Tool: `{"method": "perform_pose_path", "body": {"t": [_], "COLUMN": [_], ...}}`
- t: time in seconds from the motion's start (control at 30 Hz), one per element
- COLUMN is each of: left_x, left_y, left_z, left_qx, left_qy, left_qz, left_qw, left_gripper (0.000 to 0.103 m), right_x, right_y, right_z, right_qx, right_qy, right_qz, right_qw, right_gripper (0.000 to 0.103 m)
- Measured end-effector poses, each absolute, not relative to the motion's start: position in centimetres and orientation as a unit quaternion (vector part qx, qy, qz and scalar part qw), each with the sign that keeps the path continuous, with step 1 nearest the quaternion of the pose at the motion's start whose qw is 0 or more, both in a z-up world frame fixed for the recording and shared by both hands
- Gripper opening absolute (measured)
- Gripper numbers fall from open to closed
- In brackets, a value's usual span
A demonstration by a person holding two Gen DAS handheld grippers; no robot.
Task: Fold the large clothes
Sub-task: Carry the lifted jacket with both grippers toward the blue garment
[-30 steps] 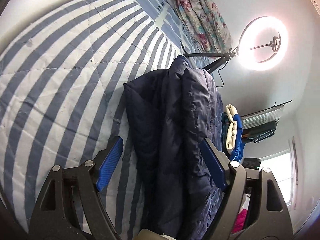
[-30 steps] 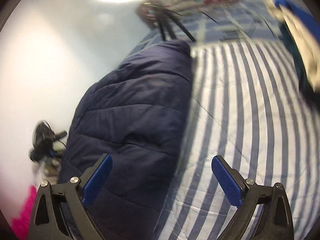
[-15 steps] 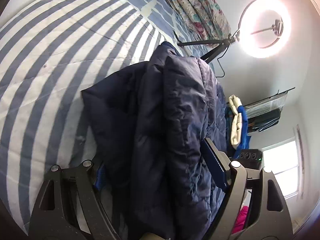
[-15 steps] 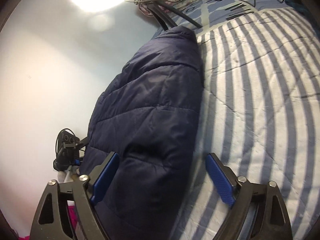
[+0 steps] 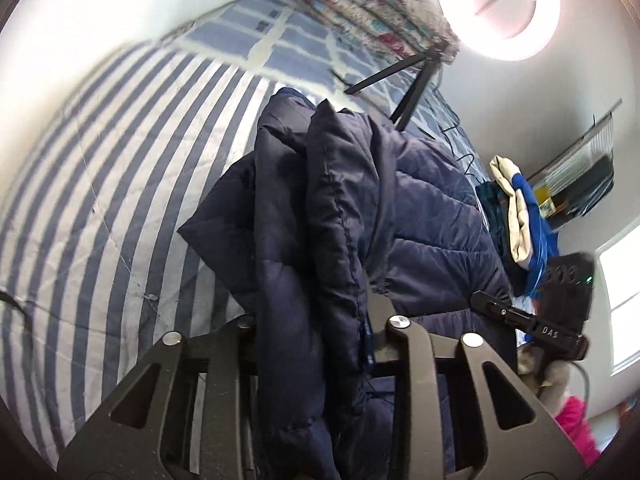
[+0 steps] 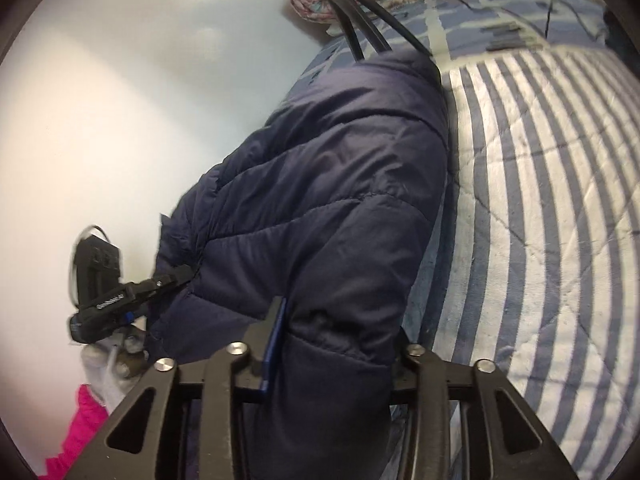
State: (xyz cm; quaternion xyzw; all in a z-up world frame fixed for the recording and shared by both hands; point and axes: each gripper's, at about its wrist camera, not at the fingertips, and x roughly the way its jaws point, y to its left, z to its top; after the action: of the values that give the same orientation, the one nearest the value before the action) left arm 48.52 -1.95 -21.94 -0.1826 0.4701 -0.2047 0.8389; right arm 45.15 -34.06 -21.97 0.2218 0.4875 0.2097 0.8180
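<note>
A dark navy puffer jacket (image 5: 420, 200) lies bunched along the edge of a blue-and-white striped bed quilt (image 5: 100, 180). My left gripper (image 5: 316, 332) is closing, and a thick raised fold of the jacket is squeezed between its fingers. In the right wrist view the jacket (image 6: 340, 160) fills the middle. My right gripper (image 6: 340, 344) is closing too, with its blue pad (image 6: 276, 340) pressed into the padded hem. The left gripper (image 6: 120, 300) shows at the left, its tip on the jacket's other edge.
A lit ring light (image 5: 496, 4) on a black tripod (image 5: 412, 92) stands at the bed's far end beside a rolled floral quilt (image 5: 360, 4). A pile of blue and cream clothes (image 5: 520, 216) lies past the jacket. Something pink (image 6: 76, 440) sits below the bed edge.
Both grippers moved in over the jacket and their jaws came together on its fabric. The left one rolled and lifted its fold.
</note>
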Motion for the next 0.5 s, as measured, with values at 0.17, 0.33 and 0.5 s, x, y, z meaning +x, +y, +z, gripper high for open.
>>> {"method": "perform_pose_path", "body": {"t": [0.17,0.33,0.5], "left_x": [45.9,42.8,39.8], "left_y": [-3.3,-4.9,-7.0], "left_z": [-19.8,-18.2,-16.3], "left_qx": [-0.156,-0.133,-0.122], "left_qy": [0.455,0.45,0.443], "left_qz": [-0.208,-0.221,-0.238], "left_qw": [0.852,0.855,0.856], "left_gripper": [0.021,0.02,0.02], "right_x": [43.6,40.8,37.8], "right_y": [-32.4,-31.5,-31.7], "right_z": [-19.0,-16.4,-13.7], "right_qx": [0.156,0.095,0.049], "right_qy": [0.491,0.498,0.493], "right_qz": [0.184,0.162,0.142], "right_qw": [0.837,0.847,0.857], "right_gripper": [0.025,0.022,0.021]}}
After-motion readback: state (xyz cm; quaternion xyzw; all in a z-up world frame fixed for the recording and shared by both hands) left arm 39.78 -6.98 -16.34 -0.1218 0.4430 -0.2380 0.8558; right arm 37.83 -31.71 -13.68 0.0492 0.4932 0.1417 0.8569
